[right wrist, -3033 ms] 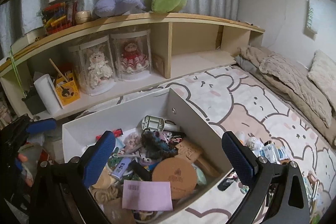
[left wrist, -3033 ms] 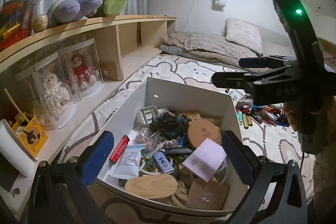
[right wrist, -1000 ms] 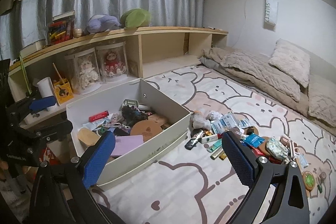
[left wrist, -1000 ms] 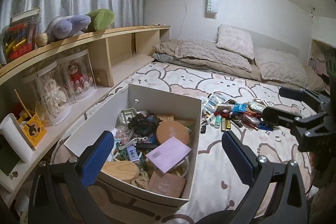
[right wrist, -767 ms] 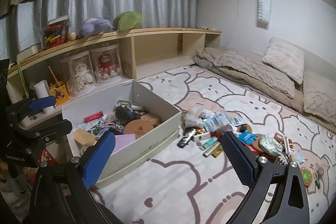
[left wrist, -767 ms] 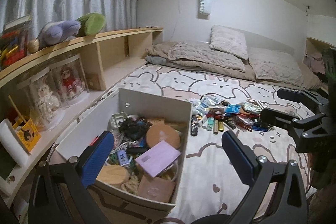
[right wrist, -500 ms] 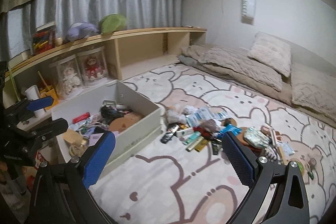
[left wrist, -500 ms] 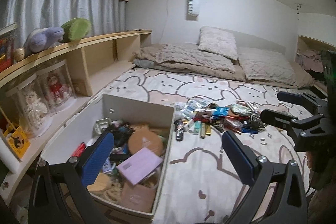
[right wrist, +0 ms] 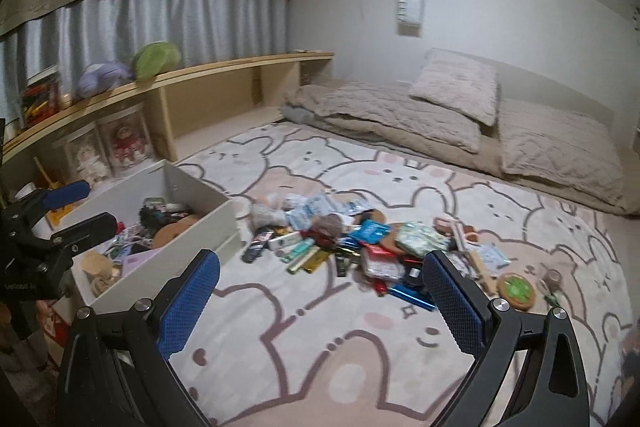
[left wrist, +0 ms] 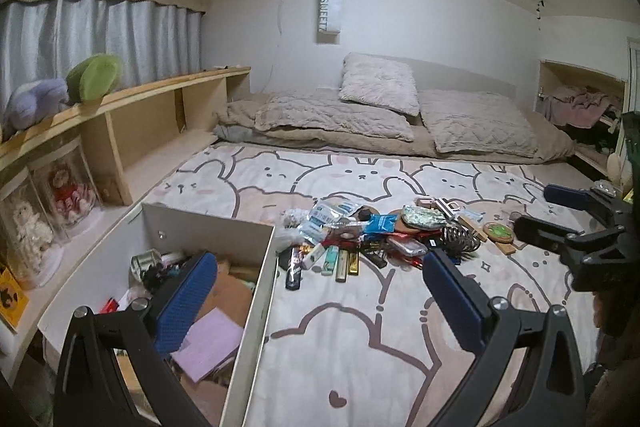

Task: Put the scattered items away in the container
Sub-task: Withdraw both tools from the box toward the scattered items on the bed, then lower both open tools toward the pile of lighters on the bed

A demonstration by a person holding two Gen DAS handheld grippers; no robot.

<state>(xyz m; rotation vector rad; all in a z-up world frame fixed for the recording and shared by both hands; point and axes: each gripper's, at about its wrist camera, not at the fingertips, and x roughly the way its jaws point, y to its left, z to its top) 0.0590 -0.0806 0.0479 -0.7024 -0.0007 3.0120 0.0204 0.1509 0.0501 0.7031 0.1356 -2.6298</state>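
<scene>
Both grippers (left wrist: 318,301) (right wrist: 320,291) gape empty — scattered items (right wrist: 344,247) beside the box (right wrist: 208,227).

box (left wrist: 208,231) left on rug (left wrist: 360,327), item pile (left wrist: 380,235) right, bedding (left wrist: 400,123) behind.

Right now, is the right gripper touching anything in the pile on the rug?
Apart. In the right wrist view the right gripper hangs open above bare rug, short of the pile; nothing sits between its fingers.
</scene>
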